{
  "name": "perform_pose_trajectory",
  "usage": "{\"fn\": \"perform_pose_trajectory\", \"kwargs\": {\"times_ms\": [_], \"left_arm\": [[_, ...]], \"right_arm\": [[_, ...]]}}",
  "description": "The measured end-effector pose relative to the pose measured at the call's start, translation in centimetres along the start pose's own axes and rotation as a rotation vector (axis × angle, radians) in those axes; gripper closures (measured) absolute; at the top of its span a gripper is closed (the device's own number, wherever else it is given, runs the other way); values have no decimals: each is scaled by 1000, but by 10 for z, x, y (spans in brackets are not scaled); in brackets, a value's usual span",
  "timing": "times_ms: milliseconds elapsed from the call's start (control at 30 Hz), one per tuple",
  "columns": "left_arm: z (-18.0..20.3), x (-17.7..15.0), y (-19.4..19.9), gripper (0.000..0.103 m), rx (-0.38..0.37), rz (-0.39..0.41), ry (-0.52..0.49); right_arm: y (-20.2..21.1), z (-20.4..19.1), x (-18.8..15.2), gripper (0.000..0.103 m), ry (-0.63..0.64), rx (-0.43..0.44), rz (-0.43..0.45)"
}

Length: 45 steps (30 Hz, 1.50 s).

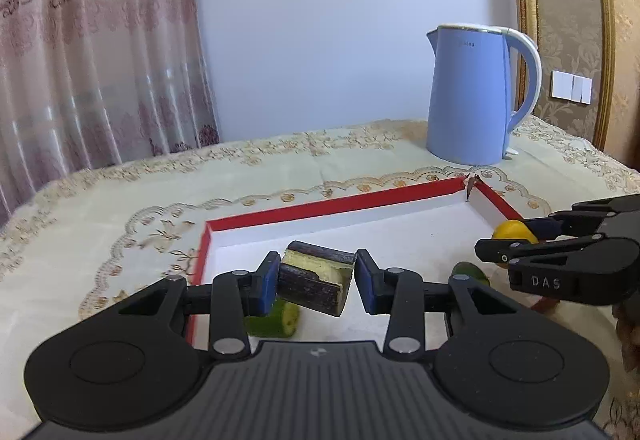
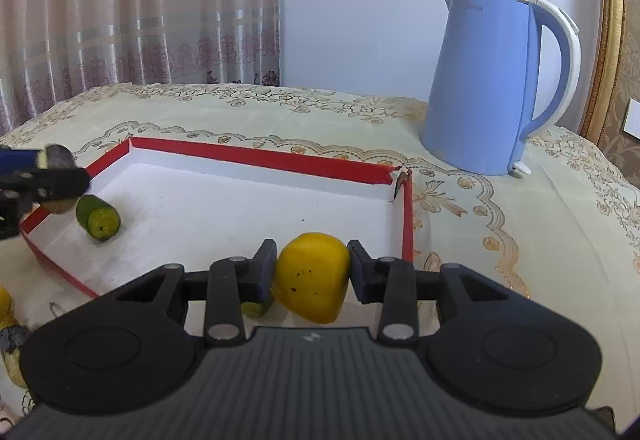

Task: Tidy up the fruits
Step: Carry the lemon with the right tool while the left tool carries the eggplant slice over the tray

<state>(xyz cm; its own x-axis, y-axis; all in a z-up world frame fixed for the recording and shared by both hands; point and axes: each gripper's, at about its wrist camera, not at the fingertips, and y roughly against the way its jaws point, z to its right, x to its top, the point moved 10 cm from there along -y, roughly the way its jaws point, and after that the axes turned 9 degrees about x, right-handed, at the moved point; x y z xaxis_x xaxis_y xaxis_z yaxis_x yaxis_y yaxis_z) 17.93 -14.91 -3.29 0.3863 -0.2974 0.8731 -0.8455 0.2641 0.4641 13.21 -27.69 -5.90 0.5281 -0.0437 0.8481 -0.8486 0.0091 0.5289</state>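
Fruits are going into the red-rimmed tray (image 2: pixel 280 159): I am carrying a dark-skinned chunk (image 1: pixel 316 280) in my left jaws and a yellow piece (image 2: pixel 312 276) in my right over it; two green pieces (image 2: pixel 98 217) are lying inside already, more waiting on the counter (image 2: pixel 520 240).

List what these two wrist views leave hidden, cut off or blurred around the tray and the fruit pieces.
- Left wrist view: the green piece under the left gripper is half covered by its fingers.
- Left wrist view: the right gripper hides most of the yellow piece.
- Right wrist view: a green bit shows only as a sliver behind a finger.
- Right wrist view: things at the left edge are cut off.
- Both views: the red tray has its near side covered.
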Motion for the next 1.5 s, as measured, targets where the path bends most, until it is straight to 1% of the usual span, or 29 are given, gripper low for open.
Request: {"fn": "perform_pose_trajectory", "kwargs": {"times_ms": [300,567,1000,1400,1467,1500], "left_arm": [[16,-2,-26,64,8,-44,-15],[24,-9,-43,64,15,-95,-24],[29,-14,-53,64,14,-125,-29],[29,-20,-59,64,10,-148,-28],[29,-20,-60,64,11,-149,-27],[29,-20,-60,64,12,-150,-27]], "right_arm": [[-13,12,-9,67,-20,-13,-33],[-17,22,-13,67,-34,-21,-39],[-17,22,-10,67,-32,-13,-25],[-20,18,-12,66,-29,4,-37],[-19,18,-12,62,-30,1,-34],[-19,17,-12,55,-29,2,-31]]}}
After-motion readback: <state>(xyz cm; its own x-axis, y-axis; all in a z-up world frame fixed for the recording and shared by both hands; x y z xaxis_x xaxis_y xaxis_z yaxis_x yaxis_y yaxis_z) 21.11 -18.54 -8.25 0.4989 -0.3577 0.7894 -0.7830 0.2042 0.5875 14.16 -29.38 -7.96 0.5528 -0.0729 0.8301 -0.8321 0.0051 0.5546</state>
